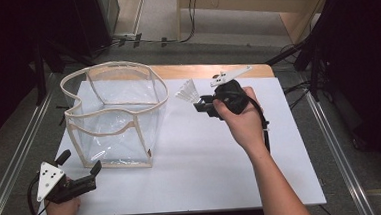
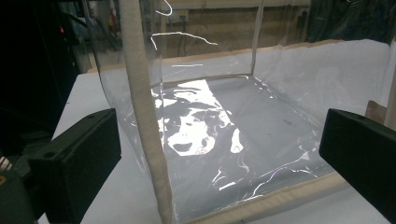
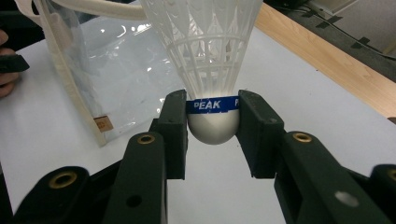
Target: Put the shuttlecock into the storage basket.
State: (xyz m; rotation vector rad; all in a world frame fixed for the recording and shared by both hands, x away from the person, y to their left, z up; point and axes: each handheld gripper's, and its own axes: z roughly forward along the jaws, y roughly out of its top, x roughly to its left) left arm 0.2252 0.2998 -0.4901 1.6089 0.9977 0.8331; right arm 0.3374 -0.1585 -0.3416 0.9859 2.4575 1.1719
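A white plastic shuttlecock (image 3: pixel 210 70) with a blue band reading PEAK is clamped by its round cork between the jaws of my right gripper (image 3: pixel 212 122). In the high view that shuttlecock (image 1: pixel 187 91) hangs above the table, right of the bag, held by my right gripper (image 1: pixel 201 103). A clear plastic bag (image 1: pixel 114 114) with cream trim stands open on the white table. My left gripper (image 1: pixel 79 164) rests open near the bag's front left corner. In the left gripper view the bag (image 2: pixel 224 126) stands close ahead, its cream edge strip (image 2: pixel 144 116) between the spread jaws.
The white tabletop (image 1: pixel 206 156) has a wooden edge (image 1: pixel 211 70) at the back. Dark stands and cables surround the table on the floor. Metal rails run along both sides.
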